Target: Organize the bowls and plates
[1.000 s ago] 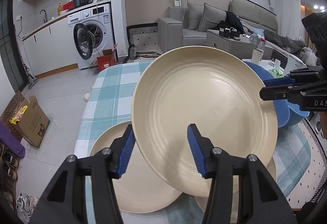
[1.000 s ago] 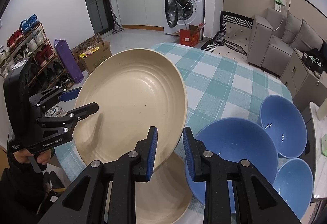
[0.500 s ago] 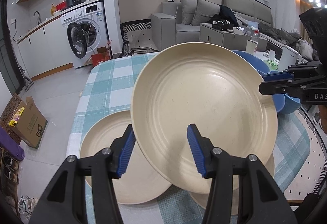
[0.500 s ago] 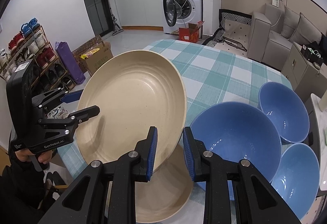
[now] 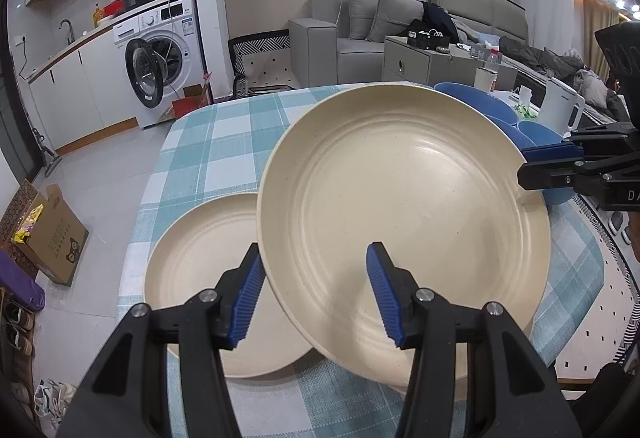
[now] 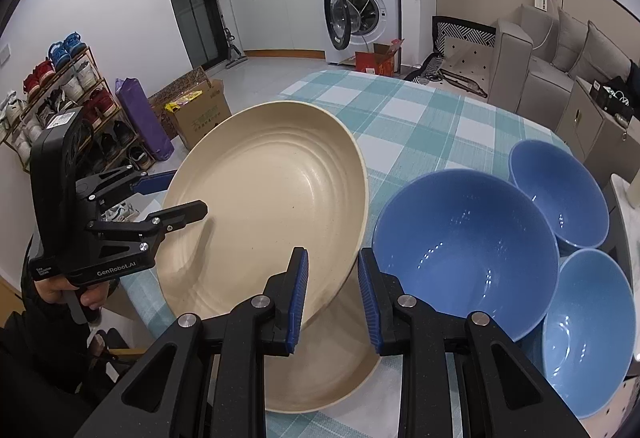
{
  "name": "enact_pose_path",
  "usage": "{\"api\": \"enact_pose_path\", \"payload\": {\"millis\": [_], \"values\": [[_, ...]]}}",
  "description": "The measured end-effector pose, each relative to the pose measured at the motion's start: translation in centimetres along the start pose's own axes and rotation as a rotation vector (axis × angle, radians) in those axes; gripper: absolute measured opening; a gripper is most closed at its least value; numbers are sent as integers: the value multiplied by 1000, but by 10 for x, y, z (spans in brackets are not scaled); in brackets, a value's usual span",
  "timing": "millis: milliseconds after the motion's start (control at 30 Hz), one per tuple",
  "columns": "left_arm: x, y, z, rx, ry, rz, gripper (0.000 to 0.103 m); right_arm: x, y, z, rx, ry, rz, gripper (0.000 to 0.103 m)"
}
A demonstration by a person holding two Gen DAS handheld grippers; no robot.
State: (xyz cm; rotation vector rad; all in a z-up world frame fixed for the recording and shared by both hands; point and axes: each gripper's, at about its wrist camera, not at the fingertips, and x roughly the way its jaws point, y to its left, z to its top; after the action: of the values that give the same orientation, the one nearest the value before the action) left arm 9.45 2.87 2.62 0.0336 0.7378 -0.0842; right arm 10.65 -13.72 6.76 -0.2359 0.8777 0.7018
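A large cream plate (image 5: 404,214) is held tilted above the checked tablecloth; it also shows in the right wrist view (image 6: 264,206). My right gripper (image 6: 331,294) is shut on its rim. My left gripper (image 5: 314,296) is open, its jaws straddling the plate's opposite rim, not clamped. A second cream plate (image 5: 204,278) lies flat on the cloth at the left. Another cream plate (image 6: 328,374) lies under the held one. Three blue bowls stand to the right: a large one (image 6: 464,250), one behind (image 6: 560,190) and one in front (image 6: 588,330).
The table (image 5: 208,142) has a teal and white checked cloth, its left edge dropping to the floor. A cardboard box (image 5: 52,234), a washing machine (image 5: 160,62) and a grey sofa (image 5: 360,30) stand beyond. A shoe rack (image 6: 60,94) is at the left.
The held plate has come lower and tilted flatter over the table. Both grippers moved with it. The left jaws stay open around the rim.
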Motion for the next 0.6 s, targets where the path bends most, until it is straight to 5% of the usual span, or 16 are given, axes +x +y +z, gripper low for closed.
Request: {"api": "enact_pose_path", "payload": {"millis": [600], "values": [[-1, -10, -19, 20, 25, -21, 51, 3, -4, -31, 45, 7, 35, 26]]}}
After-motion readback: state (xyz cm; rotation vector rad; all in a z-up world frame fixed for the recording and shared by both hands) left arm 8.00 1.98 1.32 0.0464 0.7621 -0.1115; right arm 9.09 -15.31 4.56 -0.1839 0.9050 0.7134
